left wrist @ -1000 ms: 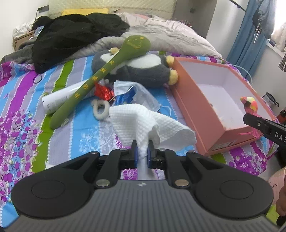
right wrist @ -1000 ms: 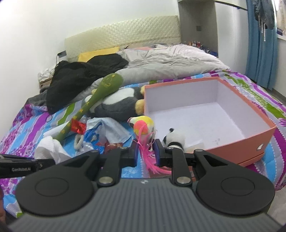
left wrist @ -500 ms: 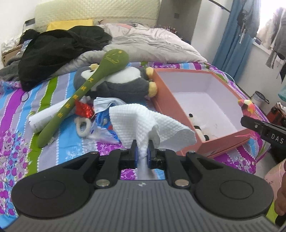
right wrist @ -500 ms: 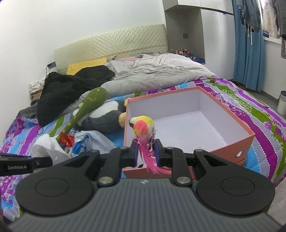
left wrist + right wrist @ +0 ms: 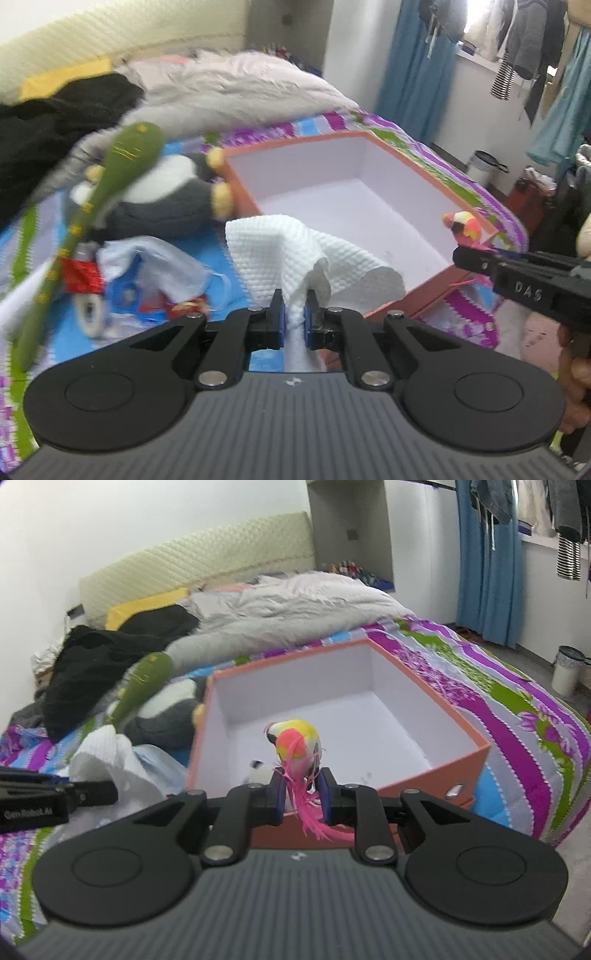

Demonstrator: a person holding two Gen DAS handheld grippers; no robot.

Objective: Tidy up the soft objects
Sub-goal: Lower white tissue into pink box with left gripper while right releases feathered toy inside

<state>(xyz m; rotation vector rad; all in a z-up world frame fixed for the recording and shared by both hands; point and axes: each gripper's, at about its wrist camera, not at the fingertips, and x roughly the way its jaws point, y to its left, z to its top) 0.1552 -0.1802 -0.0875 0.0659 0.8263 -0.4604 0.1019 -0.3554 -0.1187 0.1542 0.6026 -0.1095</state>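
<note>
Left claw (image 5: 293, 314) is pinching a white waffle-textured cloth (image 5: 295, 251), which bunches up between the blue pads and fans out above them, held in the air near the front-left corner of the orange box (image 5: 413, 295). Right claw (image 5: 301, 794) is pinching a small bird toy (image 5: 297, 744) with a yellow, orange and white head and pink feather tail; the tail hangs down between the pads. The bird sits just over the box's near wall. The box (image 5: 424, 779) is open, white inside, and rests on the striped floral bedspread (image 5: 517, 716) near the bed's foot edge. A small panda plush (image 5: 258, 773) lies inside by the near wall, partly hidden. Left of the box lies a grey-and-white penguin plush (image 5: 166, 206) with a long green stuffed toy (image 5: 110, 177) across it. Blue-white plastic bags (image 5: 147, 266) and a red wrapper (image 5: 81, 277) clutter the bedspread nearer the cameras. Black clothing (image 5: 99, 664) and a grey duvet (image 5: 295, 605) pile toward the headboard.
</note>
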